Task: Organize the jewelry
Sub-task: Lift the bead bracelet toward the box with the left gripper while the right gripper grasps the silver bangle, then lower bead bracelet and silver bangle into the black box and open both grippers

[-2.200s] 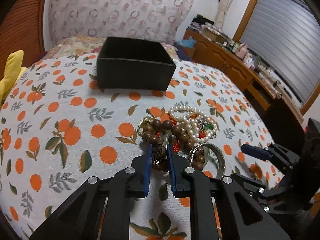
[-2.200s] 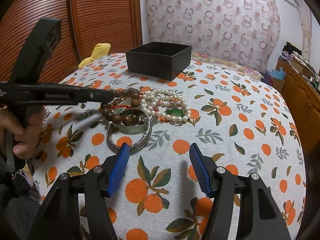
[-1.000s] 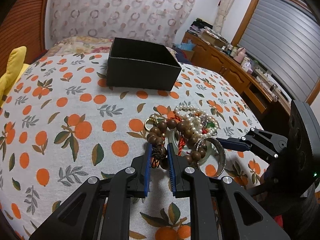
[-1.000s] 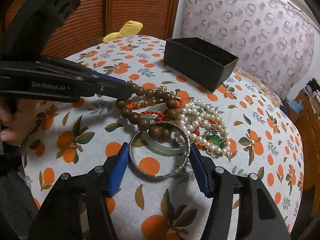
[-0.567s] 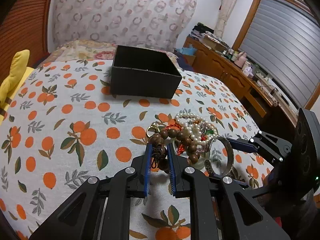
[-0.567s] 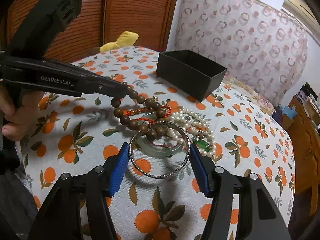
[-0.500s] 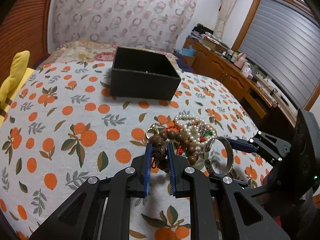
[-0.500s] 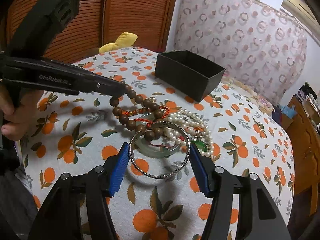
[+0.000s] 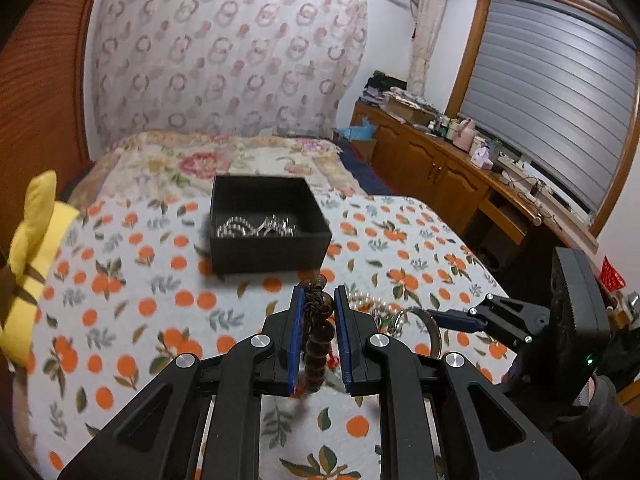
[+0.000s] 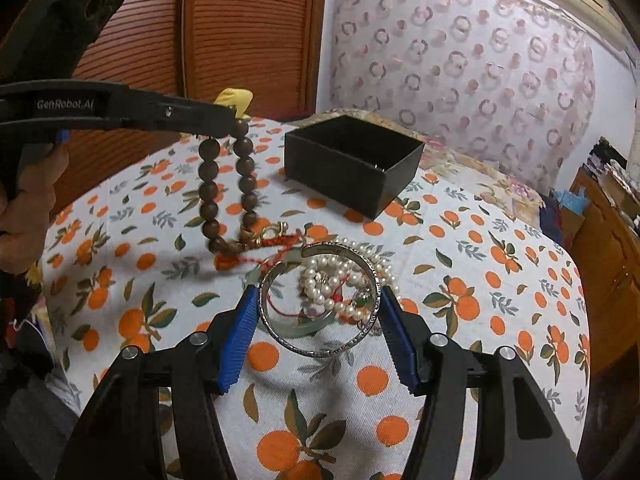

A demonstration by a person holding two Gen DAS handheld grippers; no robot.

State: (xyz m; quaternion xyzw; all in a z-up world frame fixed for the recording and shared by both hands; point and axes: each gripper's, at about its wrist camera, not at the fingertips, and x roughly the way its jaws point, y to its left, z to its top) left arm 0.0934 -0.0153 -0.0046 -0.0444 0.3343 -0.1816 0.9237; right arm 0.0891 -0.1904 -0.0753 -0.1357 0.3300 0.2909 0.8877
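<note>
My left gripper (image 9: pixel 318 300) is shut on a brown wooden bead bracelet (image 9: pixel 318 342) and holds it above the table; the beads (image 10: pixel 230 192) hang down, with the lowest beads and a red cord trailing near the cloth. My right gripper (image 10: pixel 318 308) is shut on a silver bangle (image 10: pixel 320 300) and holds it just above a pile of pearls (image 10: pixel 334 280) and a pale green bangle (image 10: pixel 304 326). A black open box (image 9: pixel 266 224) (image 10: pixel 352 164) stands farther back and holds silver chains (image 9: pixel 256 228).
The round table has an orange-print cloth (image 10: pixel 500 280). A yellow cushion (image 9: pixel 34 256) lies at the left edge. A bed (image 9: pixel 216 160) is behind the table and a wooden cabinet (image 9: pixel 448 176) runs along the right wall.
My left gripper has risen with the wooden beads, which now hang almost free of the pile. My right gripper has closed on the silver bangle and lifted it off the cloth.
</note>
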